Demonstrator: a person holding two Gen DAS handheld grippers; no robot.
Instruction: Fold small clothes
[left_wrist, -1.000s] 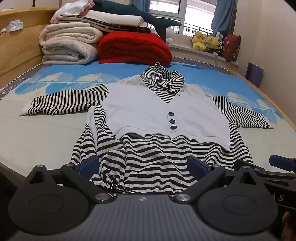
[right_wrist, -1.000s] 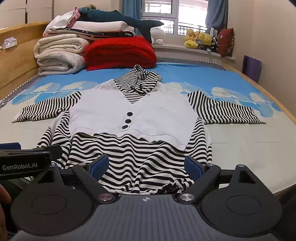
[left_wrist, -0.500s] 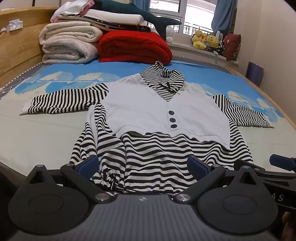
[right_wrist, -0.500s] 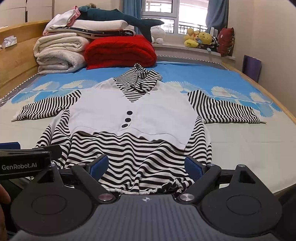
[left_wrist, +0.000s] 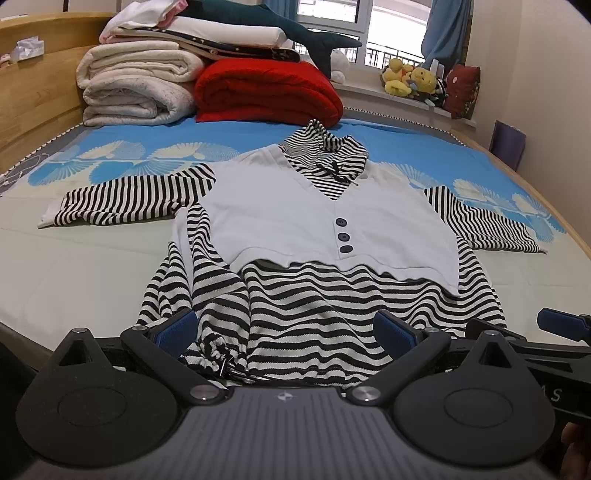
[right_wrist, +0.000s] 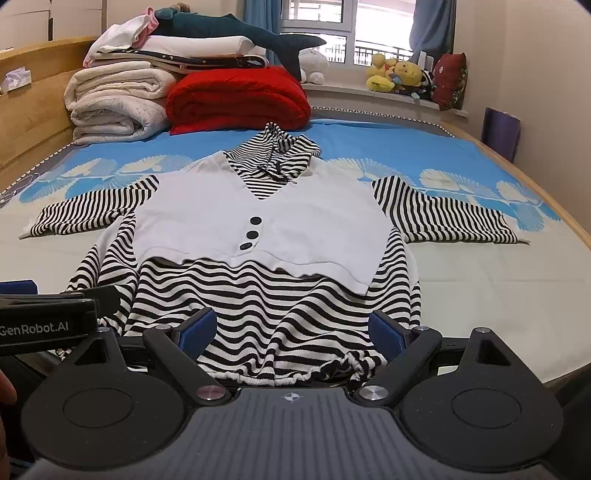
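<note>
Left wrist view: both hand-held grippers, left (left_wrist: 284, 330) and right (right_wrist: 293, 330), spread over striped top (left_wrist: 332, 236).

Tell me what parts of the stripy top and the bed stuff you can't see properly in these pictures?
- Bottom hem of the striped top: in both wrist views the gripper bodies cover its near edge.
- Back of the top: it lies front up on the bed.
- Window-sill soft toys: too small to tell apart.
- Stacked bedding: the lower layers are hidden by those on top.
- Left gripper and right gripper: whether their open fingers touch the cloth.
</note>
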